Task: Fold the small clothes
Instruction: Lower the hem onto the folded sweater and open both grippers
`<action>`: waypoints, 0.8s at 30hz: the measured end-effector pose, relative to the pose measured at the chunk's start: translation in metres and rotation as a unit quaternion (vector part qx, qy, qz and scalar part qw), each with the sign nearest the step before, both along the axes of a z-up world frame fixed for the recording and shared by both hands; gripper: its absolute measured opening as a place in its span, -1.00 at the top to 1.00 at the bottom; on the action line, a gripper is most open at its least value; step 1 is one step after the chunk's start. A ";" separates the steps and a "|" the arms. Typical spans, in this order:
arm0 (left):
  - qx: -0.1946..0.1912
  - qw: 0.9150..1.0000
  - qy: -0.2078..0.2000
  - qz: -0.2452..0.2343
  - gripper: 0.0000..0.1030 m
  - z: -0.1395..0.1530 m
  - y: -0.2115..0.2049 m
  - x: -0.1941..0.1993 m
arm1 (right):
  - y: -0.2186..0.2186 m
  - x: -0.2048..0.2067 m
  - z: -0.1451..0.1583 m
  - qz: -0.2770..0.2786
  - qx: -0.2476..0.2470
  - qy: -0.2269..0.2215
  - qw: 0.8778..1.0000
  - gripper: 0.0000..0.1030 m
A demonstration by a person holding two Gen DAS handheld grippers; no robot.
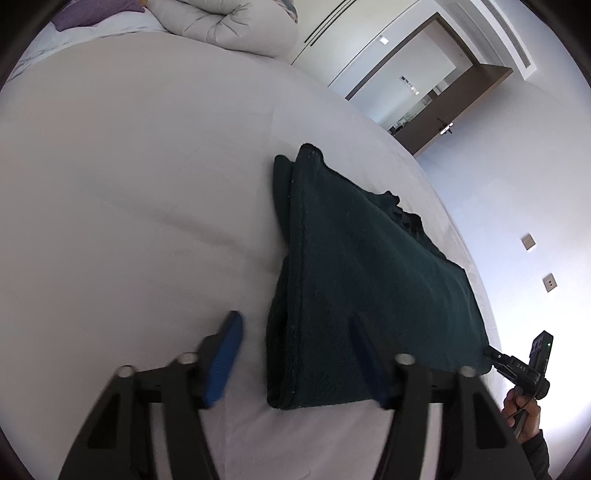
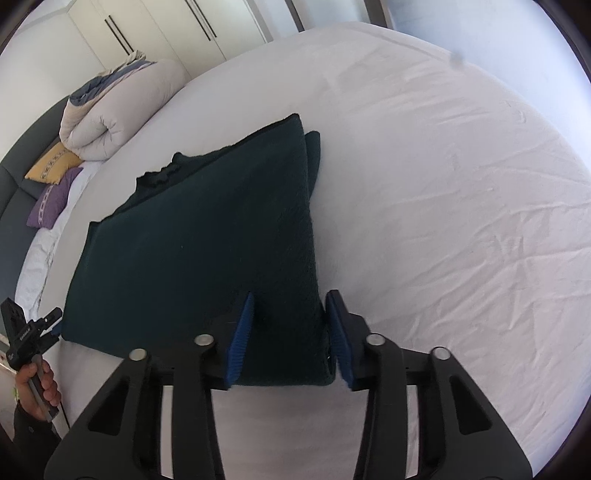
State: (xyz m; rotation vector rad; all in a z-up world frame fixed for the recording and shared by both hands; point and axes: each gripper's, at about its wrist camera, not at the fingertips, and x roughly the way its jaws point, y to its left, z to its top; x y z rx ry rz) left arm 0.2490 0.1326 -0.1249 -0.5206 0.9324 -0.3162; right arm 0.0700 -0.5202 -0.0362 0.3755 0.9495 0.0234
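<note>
A dark green knitted garment (image 1: 369, 258) (image 2: 203, 240) lies folded into a long strip on the white bed sheet (image 1: 129, 184) (image 2: 443, 184). My left gripper (image 1: 295, 315) straddles its near left corner: the right finger rests on the cloth, the left pad (image 1: 225, 358) stands on the sheet clear of the edge. My right gripper (image 2: 291, 295) is at the other near corner, one pad dug into the cloth and the other against the folded edge. Each gripper also shows in the other's view, the right gripper (image 1: 495, 354) and the left gripper (image 2: 55, 314), each held by a hand.
A rolled duvet (image 1: 229, 26) (image 2: 110, 122) lies at the head of the bed, with a yellow pillow (image 2: 55, 162) and a purple pillow (image 2: 51, 203). Wardrobe doors (image 2: 166, 29) and a brown door (image 1: 443, 122) stand beyond. Bare sheet stretches on both sides of the garment.
</note>
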 end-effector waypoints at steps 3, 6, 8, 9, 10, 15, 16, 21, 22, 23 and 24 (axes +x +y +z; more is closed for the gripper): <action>0.017 1.000 0.012 0.000 0.57 -0.004 -0.002 0.002 | 0.000 0.001 0.000 -0.002 -0.005 0.000 1.000 0.48; 0.036 0.999 0.006 -0.001 0.78 -0.001 -0.004 -0.001 | -0.001 0.003 0.001 -0.006 -0.014 0.000 1.000 0.71; 0.056 0.998 0.001 -0.003 0.81 0.003 -0.008 -0.003 | -0.001 0.002 0.003 -0.008 -0.018 -0.004 1.000 0.79; 0.066 0.998 -0.002 -0.006 0.82 0.005 -0.011 -0.004 | -0.001 0.002 0.005 -0.008 -0.022 -0.006 1.000 0.81; 0.075 0.997 -0.005 -0.006 0.83 0.006 -0.013 -0.005 | 0.000 0.001 0.007 -0.008 -0.027 -0.009 1.000 0.82; 0.078 0.997 -0.015 -0.002 0.84 0.010 -0.011 -0.011 | 0.008 -0.008 0.018 -0.007 -0.057 -0.029 0.998 0.83; 0.077 0.997 -0.017 -0.001 0.84 0.011 -0.011 -0.012 | 0.009 -0.010 0.020 -0.007 -0.061 -0.032 0.998 0.83; 0.086 0.996 -0.027 0.000 0.84 0.013 -0.012 -0.023 | 0.008 -0.016 0.018 -0.007 -0.068 -0.027 0.997 0.84; 0.086 0.996 -0.026 0.000 0.85 0.011 -0.013 -0.024 | 0.006 -0.016 0.014 -0.009 -0.065 -0.019 0.998 0.84; 0.084 0.996 -0.023 0.001 0.85 0.009 -0.013 -0.025 | 0.003 -0.015 0.009 -0.012 -0.059 -0.015 0.998 0.84; 0.081 0.996 -0.022 0.003 0.85 0.008 -0.013 -0.025 | 0.000 -0.015 0.006 -0.014 -0.054 -0.013 0.998 0.84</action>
